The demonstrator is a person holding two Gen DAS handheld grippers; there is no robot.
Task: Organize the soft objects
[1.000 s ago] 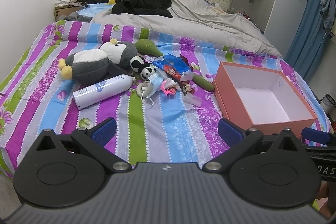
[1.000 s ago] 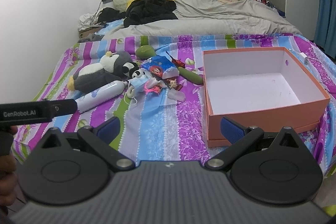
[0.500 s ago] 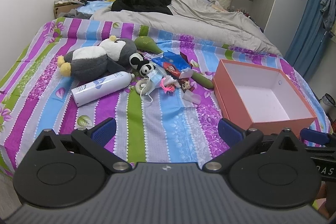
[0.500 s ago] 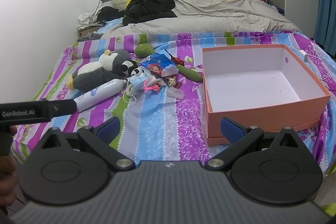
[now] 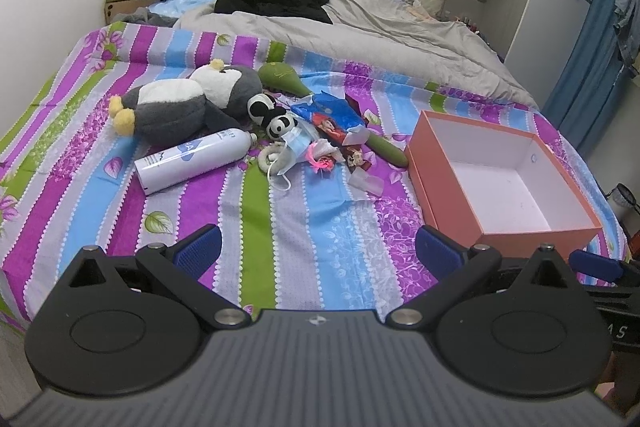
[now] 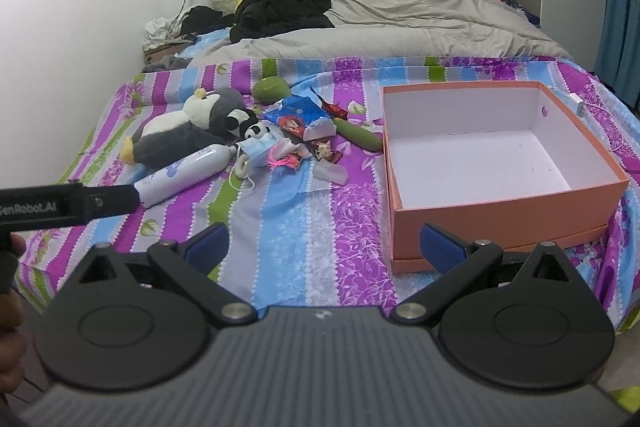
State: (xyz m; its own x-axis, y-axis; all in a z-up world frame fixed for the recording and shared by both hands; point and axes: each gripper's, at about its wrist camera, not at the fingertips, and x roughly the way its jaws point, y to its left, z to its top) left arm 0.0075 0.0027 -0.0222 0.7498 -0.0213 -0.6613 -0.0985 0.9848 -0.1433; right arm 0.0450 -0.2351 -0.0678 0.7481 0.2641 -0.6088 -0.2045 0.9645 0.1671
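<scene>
So far nothing has been sorted, as far as the pictures show. The orange box (image 6: pixel 500 163) sits on the striped bedsheet (image 5: pixel 256 227) with its white inside bare; no toy or other item lies in it.

The soft things all lie in a loose heap to the left of the box, well apart from it. The big penguin plush (image 5: pixel 180 103) lies on its side at the far left of the heap. The small panda plush (image 5: pixel 276 119) rests against it, and a blue face mask (image 5: pixel 296 147) lies just beside the panda. Mixed in are harder items: a white spray bottle (image 5: pixel 196 159) in front of the penguin, a green pear-shaped thing (image 5: pixel 280 77), a blue snack wrapper (image 5: pixel 332 111) and small bits that are too small to name.

Both claws hang near the foot of the bed, short of the heap. The left gripper (image 5: pixel 316 251) has its jaws spread wide and holds nothing. The right gripper (image 6: pixel 324 247) is likewise spread and empty, with the box just ahead of its right finger.

The whole job seems left to do: each soft item would need to be picked out of the heap and moved, likely into the box.
</scene>
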